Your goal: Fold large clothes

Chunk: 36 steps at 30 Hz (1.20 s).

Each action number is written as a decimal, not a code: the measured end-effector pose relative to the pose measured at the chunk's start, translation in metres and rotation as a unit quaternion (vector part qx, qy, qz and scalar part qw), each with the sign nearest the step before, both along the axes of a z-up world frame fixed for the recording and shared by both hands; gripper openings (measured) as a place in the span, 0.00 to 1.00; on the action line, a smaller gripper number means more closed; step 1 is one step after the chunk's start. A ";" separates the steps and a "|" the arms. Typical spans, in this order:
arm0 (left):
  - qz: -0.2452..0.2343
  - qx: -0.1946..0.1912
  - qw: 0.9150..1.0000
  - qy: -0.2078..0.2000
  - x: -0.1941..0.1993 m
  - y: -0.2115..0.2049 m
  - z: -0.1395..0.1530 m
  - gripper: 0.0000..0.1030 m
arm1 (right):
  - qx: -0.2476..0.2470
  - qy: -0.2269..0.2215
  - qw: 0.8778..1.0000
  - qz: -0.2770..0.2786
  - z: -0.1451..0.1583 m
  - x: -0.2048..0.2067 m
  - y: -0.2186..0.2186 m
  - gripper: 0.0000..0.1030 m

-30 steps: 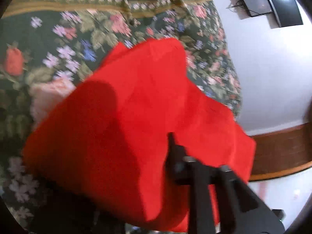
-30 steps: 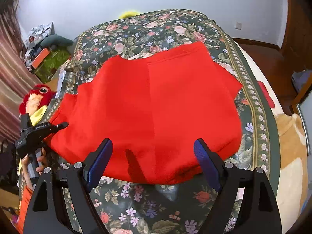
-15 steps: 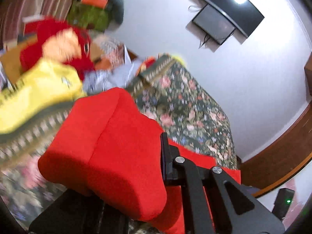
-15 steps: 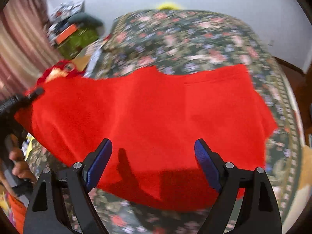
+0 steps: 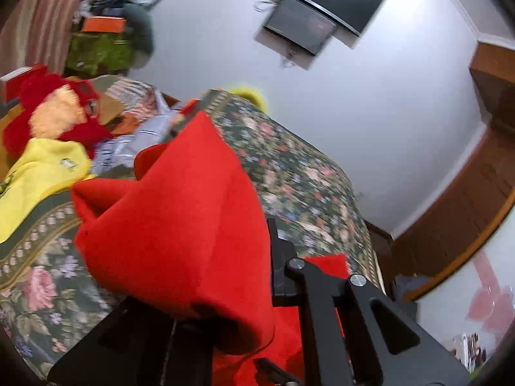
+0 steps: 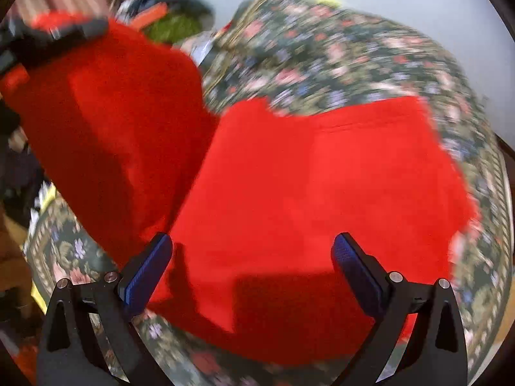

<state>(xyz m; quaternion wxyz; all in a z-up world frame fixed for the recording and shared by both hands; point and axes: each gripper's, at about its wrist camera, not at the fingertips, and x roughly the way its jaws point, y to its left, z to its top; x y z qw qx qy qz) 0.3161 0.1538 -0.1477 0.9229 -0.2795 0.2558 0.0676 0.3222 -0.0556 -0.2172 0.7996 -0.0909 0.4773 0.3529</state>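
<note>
Left wrist view: left hand-held gripper (image 5: 270, 289) clamped tight on an edge of the red garment (image 5: 180, 225). Cloth bunches over the fingers and rises as a peaked fold above the floral bedspread (image 5: 299, 180). Plush toy (image 5: 54, 115) and yellow cloth (image 5: 42, 173) lie beyond the bed edge.

Right wrist view: right hand-held gripper (image 6: 251, 267) has its jaws opening wide, nothing pinched, hovering over the near hem. Red garment (image 6: 322, 186) mostly flat on the bedspread (image 6: 338, 58), long axis running left-right; its left end is lifted up by the left hand-held gripper (image 6: 58, 35).
</note>
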 end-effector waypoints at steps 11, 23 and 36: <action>-0.135 0.123 0.982 0.048 0.052 -0.149 -0.007 0.07 | -0.026 0.021 0.985 -0.172 -0.012 0.016 -0.165 0.97; -0.317 0.182 0.907 0.207 0.070 -0.233 -0.102 0.10 | 0.001 -0.002 0.975 -0.222 0.008 0.000 -0.230 0.97; -0.376 0.165 0.898 0.160 0.003 -0.224 -0.050 0.44 | 0.024 -0.033 0.976 -0.214 0.054 -0.024 -0.219 0.97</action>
